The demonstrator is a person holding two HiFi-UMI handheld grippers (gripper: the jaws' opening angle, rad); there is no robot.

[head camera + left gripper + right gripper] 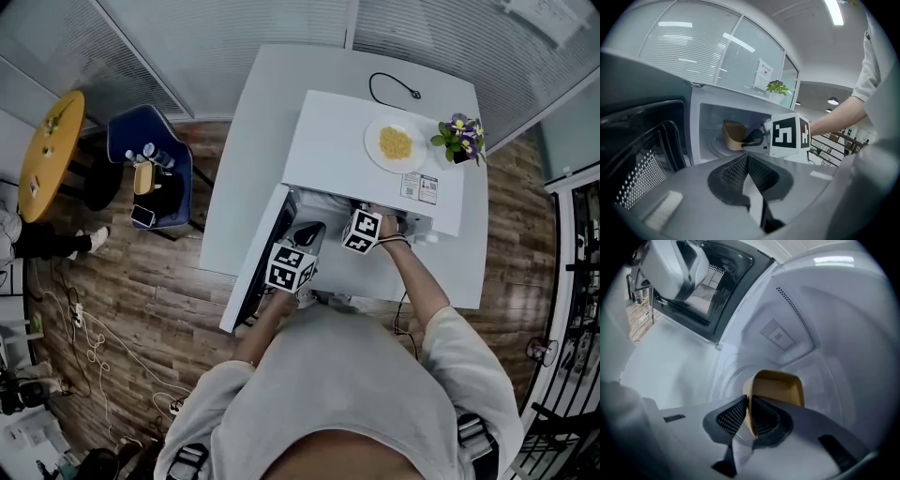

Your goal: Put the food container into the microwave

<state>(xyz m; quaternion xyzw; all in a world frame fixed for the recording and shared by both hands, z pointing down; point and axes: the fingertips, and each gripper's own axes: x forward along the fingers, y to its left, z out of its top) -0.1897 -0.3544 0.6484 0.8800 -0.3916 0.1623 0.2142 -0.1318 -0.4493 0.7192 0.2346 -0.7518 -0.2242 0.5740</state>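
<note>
Pinching container (780, 386) rim w/ R gripper (749, 403)

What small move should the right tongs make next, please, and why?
Probably ease the container down onto the turntable, ready to release: the right tongs pinch its wall, it is already inside the microwave, and I cannot tell whether it rests yet.

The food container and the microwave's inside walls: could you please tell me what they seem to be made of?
The food container looks like kraft paper or moulded fibre: matt tan-brown, thin-walled, no gloss. The microwave cavity is probably painted or enamelled metal: smooth pale grey-white with a soft sheen and rows of small punched vent holes.
</note>
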